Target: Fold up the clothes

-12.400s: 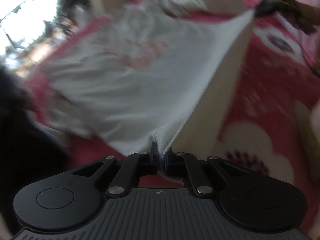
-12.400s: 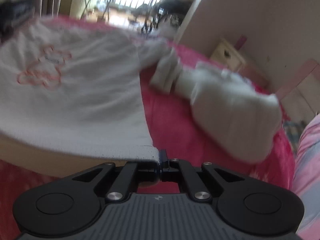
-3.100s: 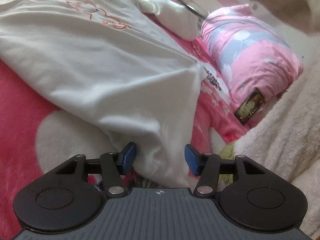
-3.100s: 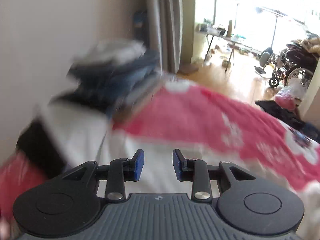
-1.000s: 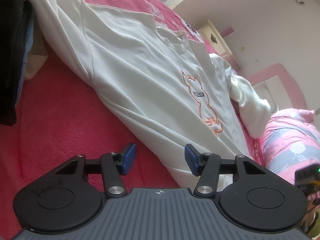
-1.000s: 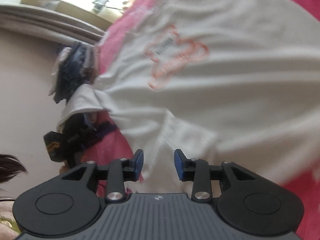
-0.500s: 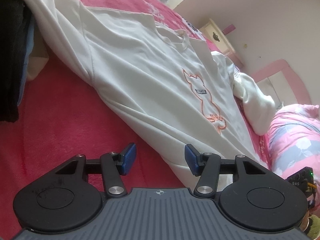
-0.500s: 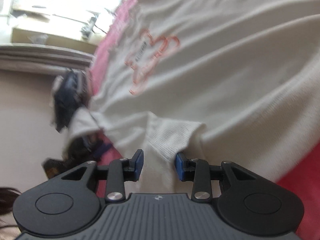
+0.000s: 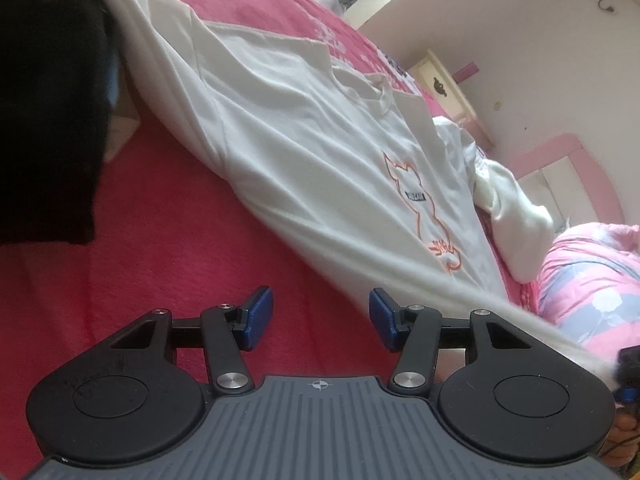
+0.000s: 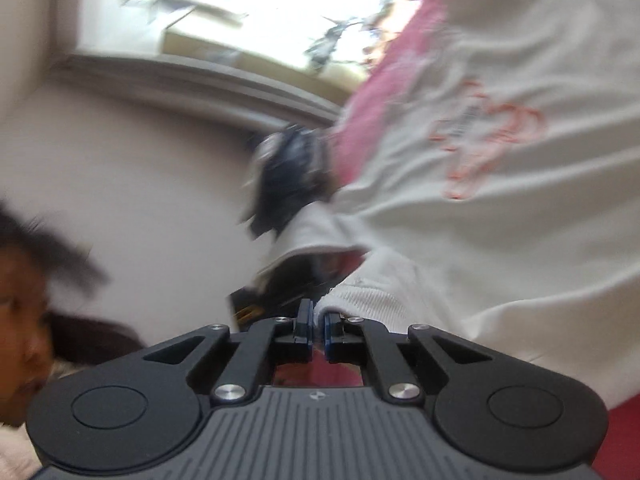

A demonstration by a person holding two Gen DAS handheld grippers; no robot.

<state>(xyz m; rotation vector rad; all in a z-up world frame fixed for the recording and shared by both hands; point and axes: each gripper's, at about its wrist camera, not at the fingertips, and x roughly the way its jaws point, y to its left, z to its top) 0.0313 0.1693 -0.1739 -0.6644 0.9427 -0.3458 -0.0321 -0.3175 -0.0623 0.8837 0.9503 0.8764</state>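
A cream sweatshirt (image 9: 320,152) with an orange cat outline lies spread on the red blanket (image 9: 180,260). In the right wrist view the same sweatshirt (image 10: 500,240) fills the right side. Its ribbed hem (image 10: 360,292) sits between the blue pads of my right gripper (image 10: 316,328), whose jaws are closing and pinch it. My left gripper (image 9: 320,316) is open low over the blanket, with only red blanket between its fingers. The sweatshirt's stretched edge runs just past the left gripper's right finger (image 9: 384,312) toward the lower right.
A dark pile of clothes (image 9: 48,120) sits at the left, also blurred as the dark pile (image 10: 292,172). Another white garment (image 9: 516,216) and a pink pillow (image 9: 592,280) lie at the right. A cream nightstand (image 9: 444,88) stands by the wall. A person's head (image 10: 24,300) is close at left.
My right gripper has shut on the ribbed hem and lifted it, tilting upward. The sweatshirt's near edge has been pulled taut toward the right. The left gripper stays open in place.
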